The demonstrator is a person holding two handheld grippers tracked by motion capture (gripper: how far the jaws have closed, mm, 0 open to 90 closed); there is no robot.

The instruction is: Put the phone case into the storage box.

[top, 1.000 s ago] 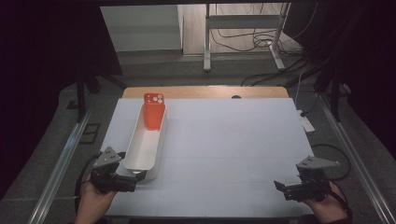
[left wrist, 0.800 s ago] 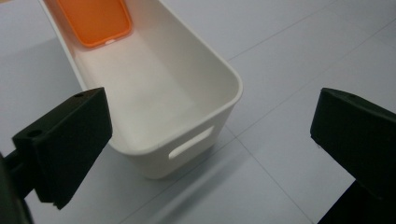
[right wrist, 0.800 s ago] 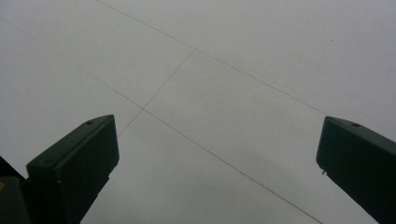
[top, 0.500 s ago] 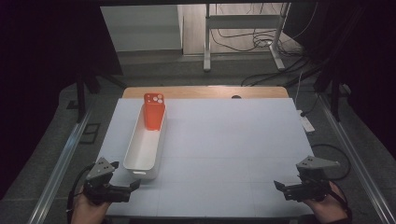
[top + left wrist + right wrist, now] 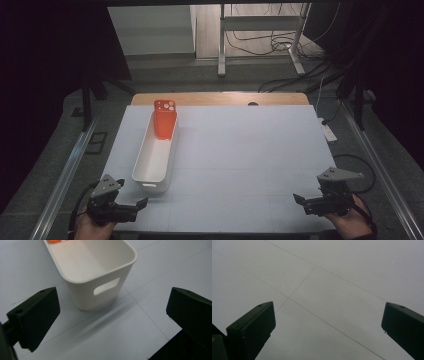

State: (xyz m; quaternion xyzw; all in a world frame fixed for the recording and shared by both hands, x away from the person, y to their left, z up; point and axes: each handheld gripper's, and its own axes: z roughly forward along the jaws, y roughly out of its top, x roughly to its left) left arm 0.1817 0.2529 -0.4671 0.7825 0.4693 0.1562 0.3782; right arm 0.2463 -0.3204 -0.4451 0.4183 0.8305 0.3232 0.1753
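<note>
The long white plastic bin [image 5: 156, 155], holding an orange phone case [image 5: 164, 119] at its far end, looks light, stiff and slippery, best gripped by its near rim above the handle slot, just beyond the wide-open left gripper [image 5: 112, 322].

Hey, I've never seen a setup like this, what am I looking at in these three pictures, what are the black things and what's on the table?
A person sits at a white table, holding a hand tool with a two-jaw claw in each hand. The high view looks down from above: the left claw at bottom left, the right claw at bottom right. The other two pictures come from small cameras riding on those claws; the black blocks are each claw's own jaws, spread wide with nothing between them. On the table stands a long white bin, with an orange phone case leaning at its far end. The left claw's camera faces the bin's near end.
</note>
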